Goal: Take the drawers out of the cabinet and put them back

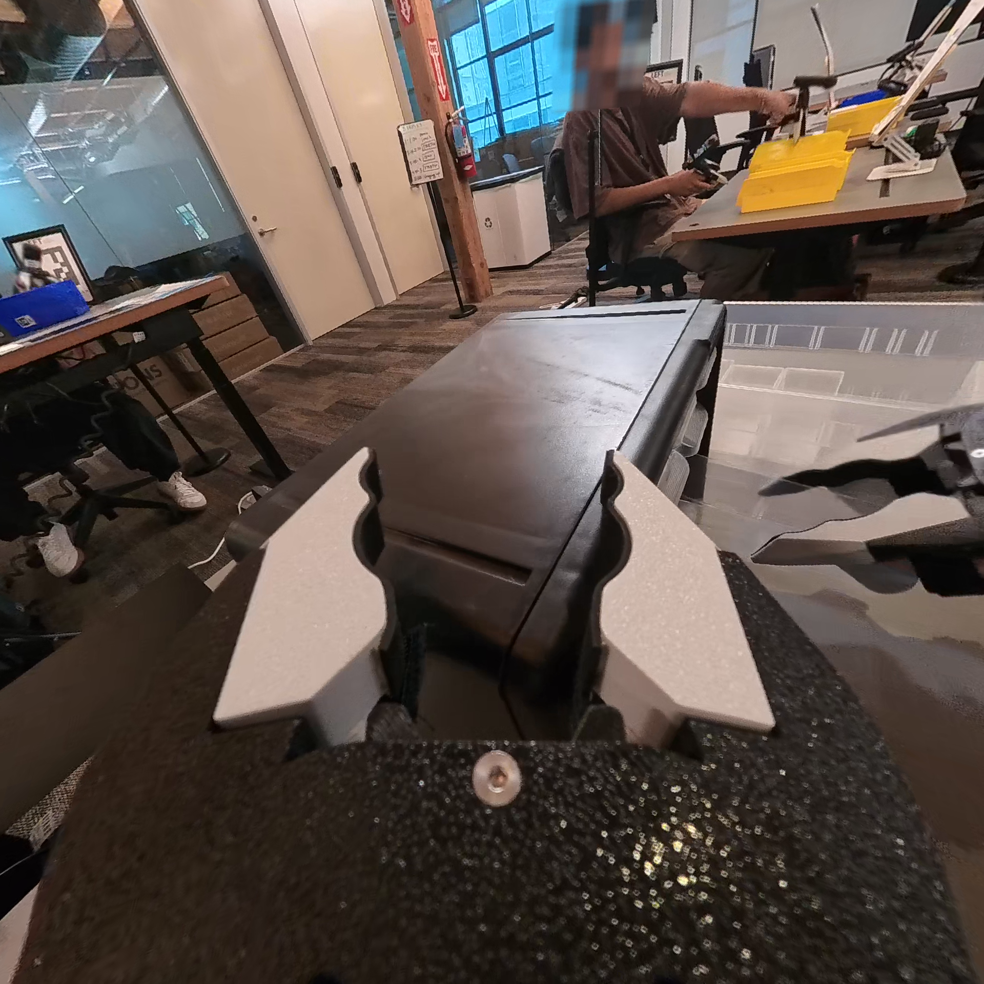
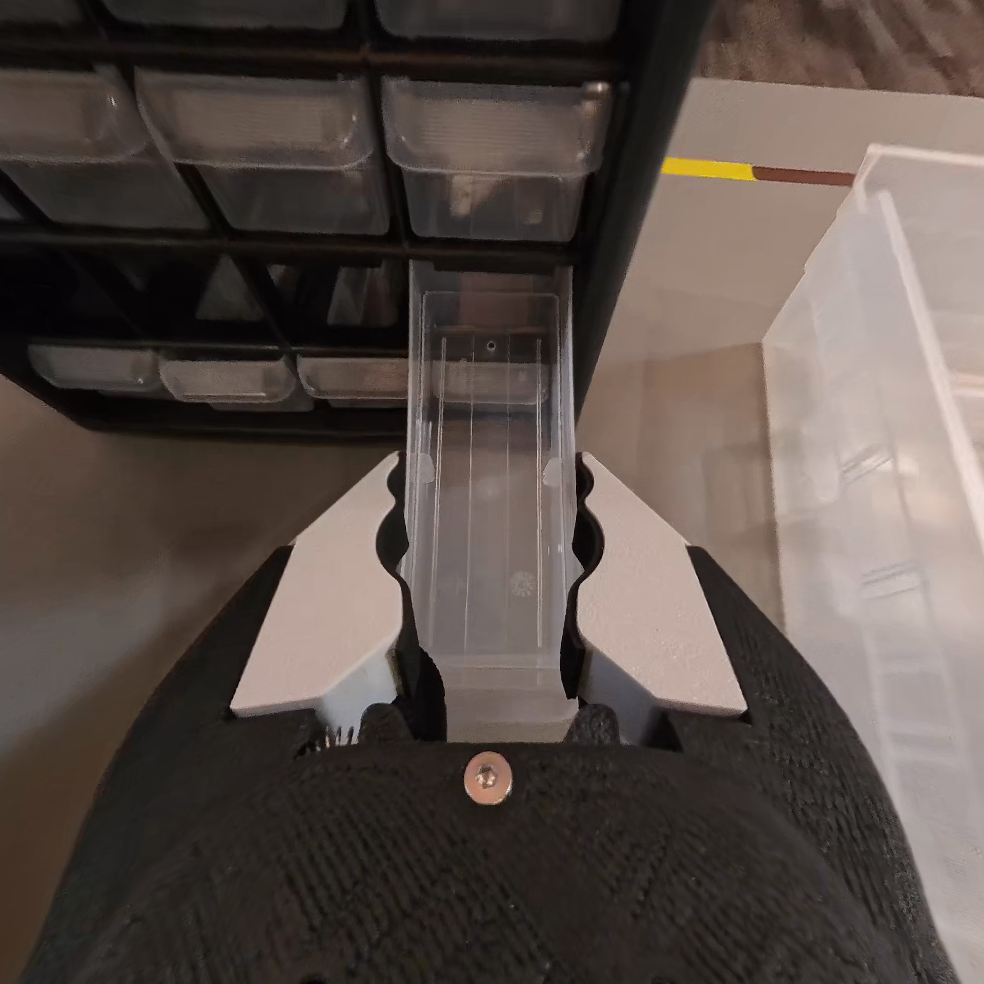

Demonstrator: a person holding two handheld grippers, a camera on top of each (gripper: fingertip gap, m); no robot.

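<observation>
The clear drawer (image 2: 490, 479) sits mid-frame in the right wrist view, its far end inside the slot at the right end of the black cabinet (image 2: 628, 223), in the row second from the bottom, and its near end out in front. The right gripper (image 2: 490, 468) has it clamped: both fingers (image 2: 341, 575) press on the drawer's 2 side walls, closed only to its width. Whether it is coming out or going back in cannot be told; either way, the next move likely calls for travel straight along the slot, kept level so the walls do not bind on the frame.

To the left of the slot, 2 or more compartments in that row look empty, while the rows above and below hold closed drawers. A translucent bin (image 2: 878, 479) stands near, at the right edge, on the grey table (image 2: 133, 532).

In the left wrist view the left gripper (image 1: 492, 468) hovers over the cabinet's top, fingers wide apart and holding nothing. A seated person (image 1: 623, 175) works at a far desk in the upper right, well apart.
</observation>
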